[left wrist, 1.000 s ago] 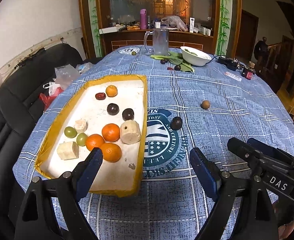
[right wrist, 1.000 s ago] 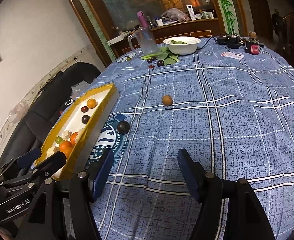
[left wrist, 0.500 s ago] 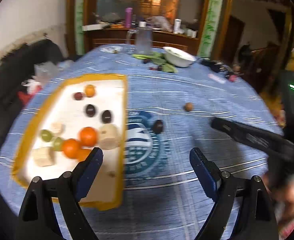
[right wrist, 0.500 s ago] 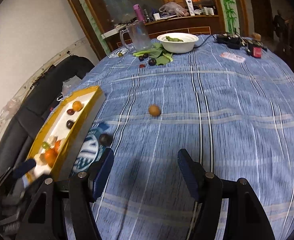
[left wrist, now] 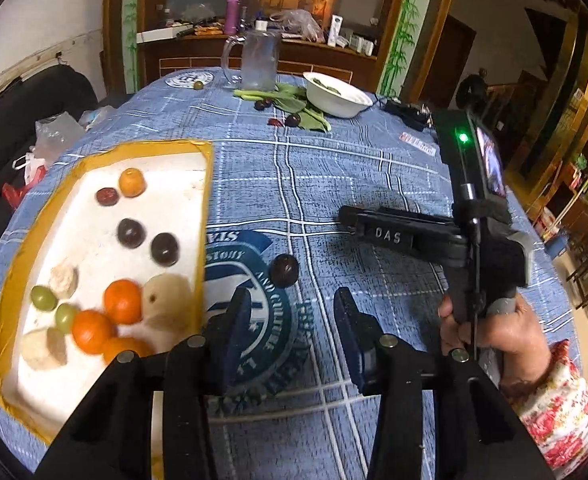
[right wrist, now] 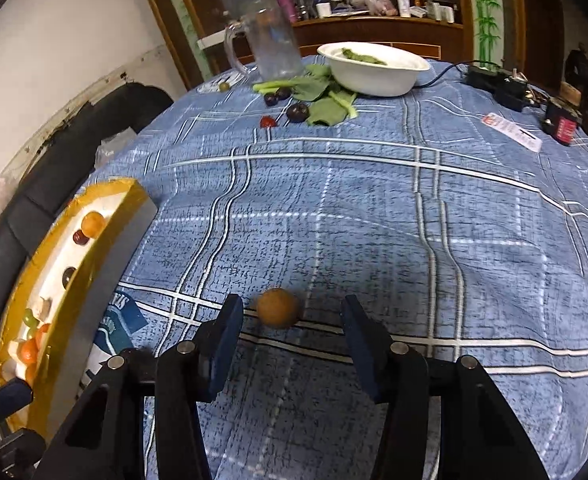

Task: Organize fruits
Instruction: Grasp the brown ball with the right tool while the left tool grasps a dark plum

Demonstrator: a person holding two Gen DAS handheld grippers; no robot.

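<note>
A yellow-rimmed tray [left wrist: 209, 184] with a white floor is seen on the left of the blue checked tablecloth [left wrist: 334, 168]. In it are held a small orange [left wrist: 132, 182] beside a red date [left wrist: 106, 197] at the far end, two dark plums [left wrist: 131, 233] in the middle, and nearer the camera three oranges [left wrist: 122, 301], two green grapes [left wrist: 44, 298] and several pale peeled chunks [left wrist: 167, 300] (blurred at the near end). A white bowl [right wrist: 374, 70] with green leaves inside is set at the far side, next to a clear glass mug [right wrist: 271, 46].

One dark plum [left wrist: 283, 271] lies on the cloth just beside the tray's right rim, ahead of the left gripper [left wrist: 289, 334]; its jaws have just been closing, and nothing is pressed between them. A round brown fruit [right wrist: 277, 307] lies between the fingers of the right gripper [right wrist: 289, 334], whose jaws have also just been closing but are not yet touching it. Both fruits are near-round, so no long axis can be told.
</note>
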